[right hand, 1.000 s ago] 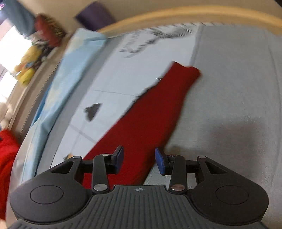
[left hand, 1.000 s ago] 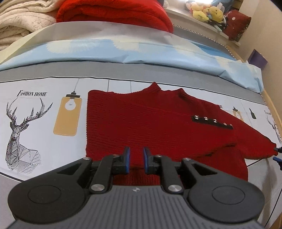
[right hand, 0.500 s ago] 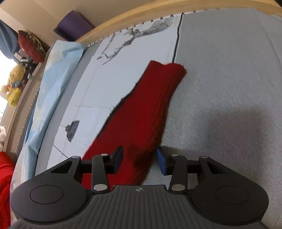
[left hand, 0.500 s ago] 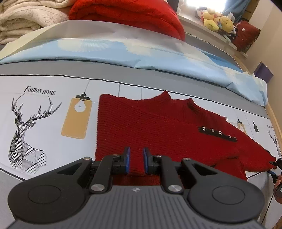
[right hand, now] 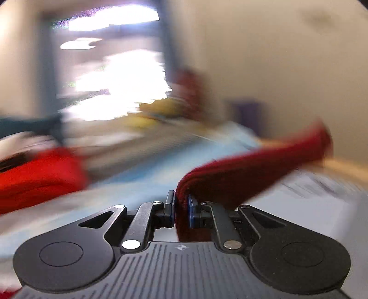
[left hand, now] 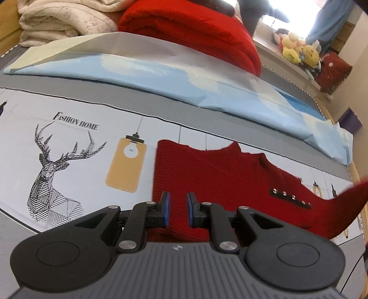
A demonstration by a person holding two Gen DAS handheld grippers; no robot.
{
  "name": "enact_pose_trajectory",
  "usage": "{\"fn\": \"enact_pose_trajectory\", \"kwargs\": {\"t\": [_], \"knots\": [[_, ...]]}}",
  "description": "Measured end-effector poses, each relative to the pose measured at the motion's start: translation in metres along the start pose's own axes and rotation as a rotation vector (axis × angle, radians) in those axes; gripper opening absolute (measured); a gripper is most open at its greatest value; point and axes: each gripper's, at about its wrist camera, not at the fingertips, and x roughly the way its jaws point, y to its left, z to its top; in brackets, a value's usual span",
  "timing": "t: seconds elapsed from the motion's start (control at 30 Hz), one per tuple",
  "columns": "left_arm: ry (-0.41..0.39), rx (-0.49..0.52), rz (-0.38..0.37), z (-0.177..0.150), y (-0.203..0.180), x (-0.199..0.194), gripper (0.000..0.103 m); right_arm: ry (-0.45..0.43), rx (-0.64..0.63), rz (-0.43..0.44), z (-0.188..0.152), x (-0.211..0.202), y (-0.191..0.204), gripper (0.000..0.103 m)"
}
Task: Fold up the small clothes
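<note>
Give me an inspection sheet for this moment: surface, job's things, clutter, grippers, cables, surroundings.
Surface: printed bed sheet with deer and lamp drawings.
Job's things: red sweater lies flat; its sleeve is lifted off the bed.
Clutter: folded light-blue sheet, red blanket and cream blankets behind.
Grippers: left gripper open above the sweater's lower edge; right gripper shut on the sleeve.
Cables: thin dark cable at the right edge of the left wrist view.
Surroundings: plush toys on a ledge; right wrist view heavily blurred.
</note>
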Motion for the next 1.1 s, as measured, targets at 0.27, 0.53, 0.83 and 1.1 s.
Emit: {"fn": "enact_pose_trajectory", "kwargs": {"t": [0.27,0.53,0.83,1.1], "knots": [[-0.017,-0.099,-0.033,0.015,0.018,-0.007,0.016,0.497,0.115,0.652,-0.059,-0.031,0.139,0.031],[0.002,-0.162,-0.035,0.013,0.031,0.004,0.016,0.704,0.311,0.384,-0.076,-0.032,0.084,0.037],[0.066,-0.306,-0.150,-0.005,0.033,0.057,0.016,0.839,0.612,0.078,-0.122,0.025,0.012,0.039],[0.103,-0.475,-0.225,-0.030,0.049,0.106,0.025,0.912,0.796,-0.036,-0.154,0.042,-0.012,0.025]]}}
